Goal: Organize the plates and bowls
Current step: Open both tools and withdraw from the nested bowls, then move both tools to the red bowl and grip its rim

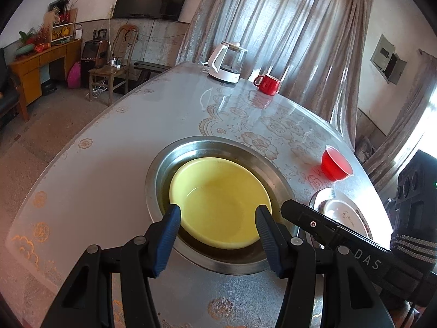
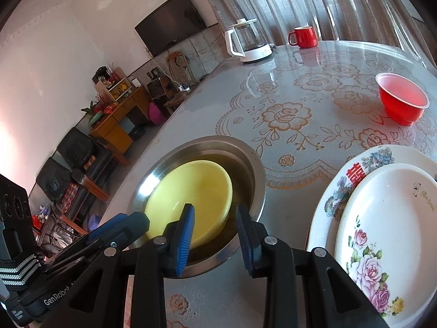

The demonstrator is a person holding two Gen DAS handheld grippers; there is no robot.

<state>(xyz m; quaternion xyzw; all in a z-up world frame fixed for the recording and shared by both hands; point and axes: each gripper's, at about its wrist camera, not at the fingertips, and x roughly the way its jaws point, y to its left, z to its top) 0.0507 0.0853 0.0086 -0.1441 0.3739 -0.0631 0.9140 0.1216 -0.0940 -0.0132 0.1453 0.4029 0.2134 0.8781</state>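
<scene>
Nearest the cameras, the left gripper (image 1: pixel 218 218) hangs over the near rim of the yellow bowl (image 1: pixel 218 196), its blue pads apart and pressing on nothing. The right gripper (image 2: pixel 215 218) stands just beside it with a narrower gap between its pads, also clear of the bowl's rim. The yellow bowl sits inside a steel basin (image 2: pixel 254 169) sunk into the surface (image 2: pixel 273 82), toward the near edge. To the right along that near edge, a white plate with pink roses (image 2: pixel 387 218) lies stacked on a larger plate with a blue floral border (image 2: pixel 355 169). Farther in, toward the right edge, a red bowl (image 2: pixel 401 101) stands upright alone on the lace-patterned cloth. At the far edge a glass kettle with a white handle (image 2: pixel 248 41) and a red mug (image 2: pixel 304 37) stand side by side before the curtains (image 1: pixel 286 13).
</scene>
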